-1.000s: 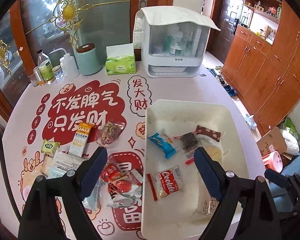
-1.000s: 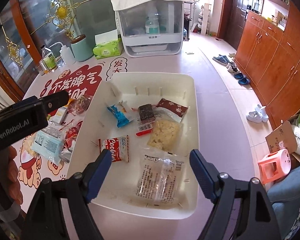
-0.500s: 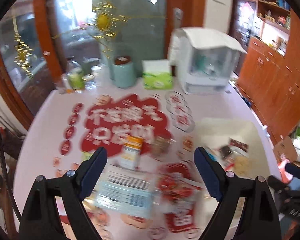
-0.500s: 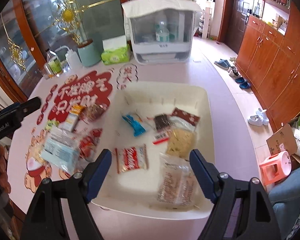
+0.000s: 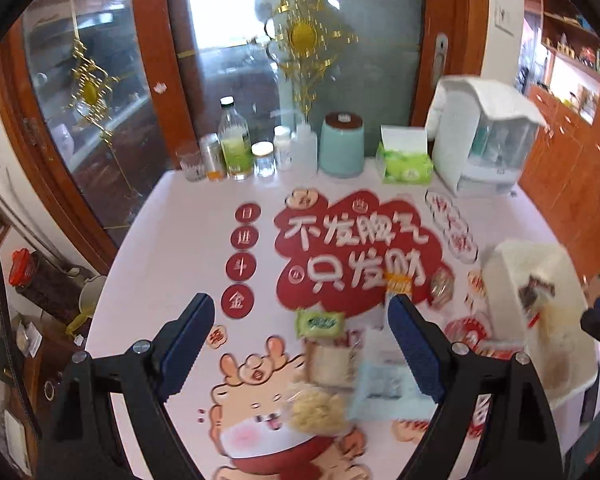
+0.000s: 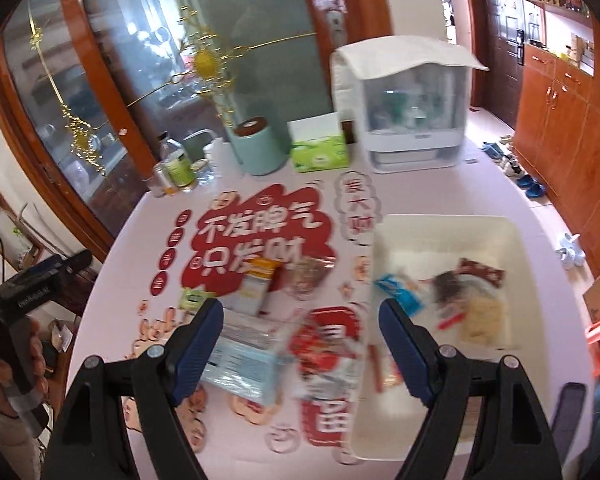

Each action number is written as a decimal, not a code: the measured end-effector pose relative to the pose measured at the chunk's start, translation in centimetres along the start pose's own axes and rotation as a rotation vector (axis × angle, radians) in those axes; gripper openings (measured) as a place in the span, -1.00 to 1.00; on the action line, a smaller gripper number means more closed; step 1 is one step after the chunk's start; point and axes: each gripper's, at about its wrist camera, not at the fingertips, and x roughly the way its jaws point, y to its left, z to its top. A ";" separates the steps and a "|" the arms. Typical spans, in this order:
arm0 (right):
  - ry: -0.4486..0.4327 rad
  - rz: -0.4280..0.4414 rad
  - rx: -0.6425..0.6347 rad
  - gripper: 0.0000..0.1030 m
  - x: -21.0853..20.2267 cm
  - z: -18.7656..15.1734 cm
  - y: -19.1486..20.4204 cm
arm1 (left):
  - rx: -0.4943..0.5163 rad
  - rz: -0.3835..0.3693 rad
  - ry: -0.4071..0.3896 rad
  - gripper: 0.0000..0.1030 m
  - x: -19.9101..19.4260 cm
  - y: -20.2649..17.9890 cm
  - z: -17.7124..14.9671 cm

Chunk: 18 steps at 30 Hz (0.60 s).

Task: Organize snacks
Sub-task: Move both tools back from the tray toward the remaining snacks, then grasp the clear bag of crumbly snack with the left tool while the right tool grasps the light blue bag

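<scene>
The left gripper (image 5: 302, 344) hung with its blue-padded jaws spread wide and nothing between them. Just below it, on the cartoon-printed table cover (image 5: 172, 240), lay a blurred cluster of snacks: a clear bag of pale yellow puffed pieces (image 5: 314, 404), a light blue packet (image 5: 384, 388) beside it, and a small green packet (image 5: 320, 322) a little farther off.

The right gripper (image 6: 300, 338) was likewise fully parted and empty, above the same loose pile. There the light blue packet (image 6: 244, 354) sat closest, with a red-and-white wrapper (image 6: 328, 354) to its right, and beyond them an upright-looking orange-topped sachet (image 6: 258, 284) and a clear bag of brown pieces (image 6: 310, 276).

To the right stood the white bin (image 6: 496, 224), already holding a blue wrapper (image 6: 396, 286), a dark brownie-like square (image 6: 448, 286), a maroon packet (image 6: 482, 272) and a pale yellow bag (image 6: 480, 318); motion blur hid finer print.

At the table's far edge stood a mint canister (image 6: 258, 150), a green tissue box (image 6: 320, 150) and a white countertop appliance (image 6: 412, 120).
</scene>
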 end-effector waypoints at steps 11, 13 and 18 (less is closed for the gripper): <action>0.209 -0.078 -0.127 0.57 8.0 -5.8 8.7 | 0.294 -0.169 0.203 0.71 7.8 2.6 -7.1; 0.239 -0.079 -0.124 0.57 9.1 -7.1 9.1 | 0.301 -0.204 0.249 0.71 9.1 2.8 -8.4; 0.293 -0.108 -0.114 0.57 11.8 -9.6 9.4 | 0.337 -0.278 0.317 0.71 11.5 3.1 -11.2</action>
